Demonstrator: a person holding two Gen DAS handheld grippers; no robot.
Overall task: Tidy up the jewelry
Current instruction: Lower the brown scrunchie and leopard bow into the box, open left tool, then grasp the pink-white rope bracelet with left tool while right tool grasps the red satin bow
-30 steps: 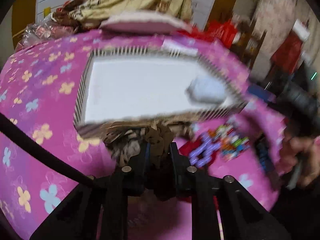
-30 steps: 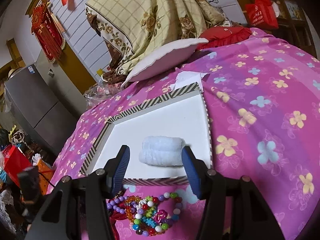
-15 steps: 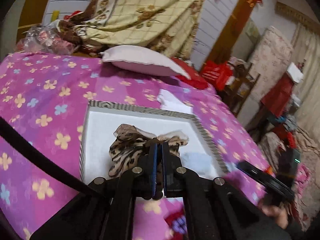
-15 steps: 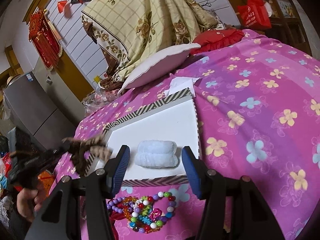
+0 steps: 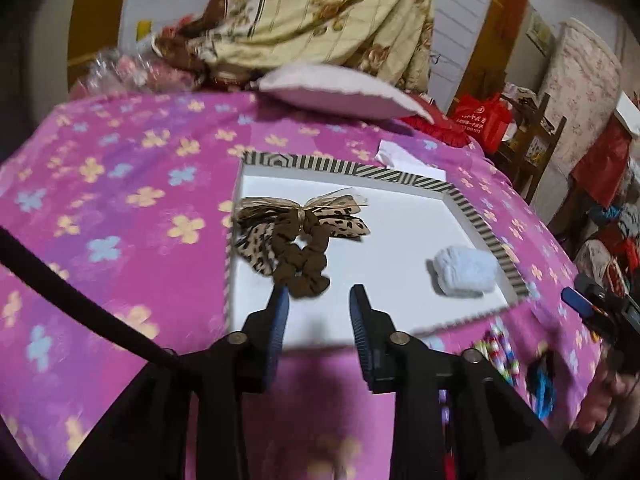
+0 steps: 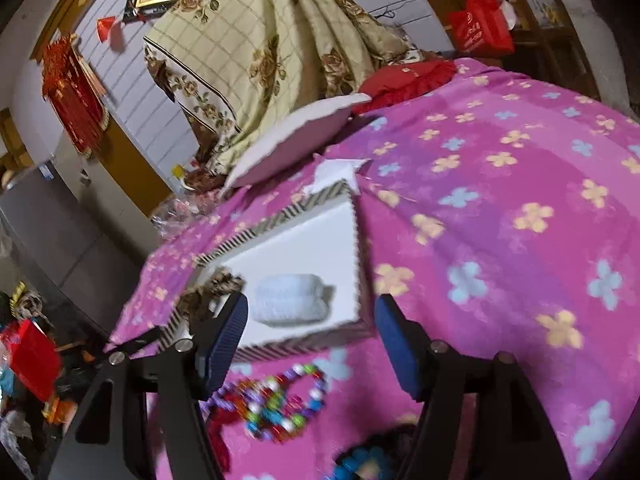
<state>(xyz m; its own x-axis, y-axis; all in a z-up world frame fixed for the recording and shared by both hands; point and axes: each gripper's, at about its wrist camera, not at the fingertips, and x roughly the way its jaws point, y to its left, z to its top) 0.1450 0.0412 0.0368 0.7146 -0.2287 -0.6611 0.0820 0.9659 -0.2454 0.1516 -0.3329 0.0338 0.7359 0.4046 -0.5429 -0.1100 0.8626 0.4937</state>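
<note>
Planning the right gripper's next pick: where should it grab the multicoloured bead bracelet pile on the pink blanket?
Pinch across one raised beaded loop of the multicoloured bead bracelet pile, coming from above. It lies flat and tangled just below the open right gripper, outside the tray.

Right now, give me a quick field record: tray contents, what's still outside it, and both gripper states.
tray: striped rim, white floor, on the pink floral blanket
in tray: leopard bow scrunchie at its left side; fluffy white scrunchie at its right side
outside tray: bead bracelets on blanket, near edge
left gripper: open, jaws just opened, scrunchie released
right gripper: open, empty, jaws just widened
</note>
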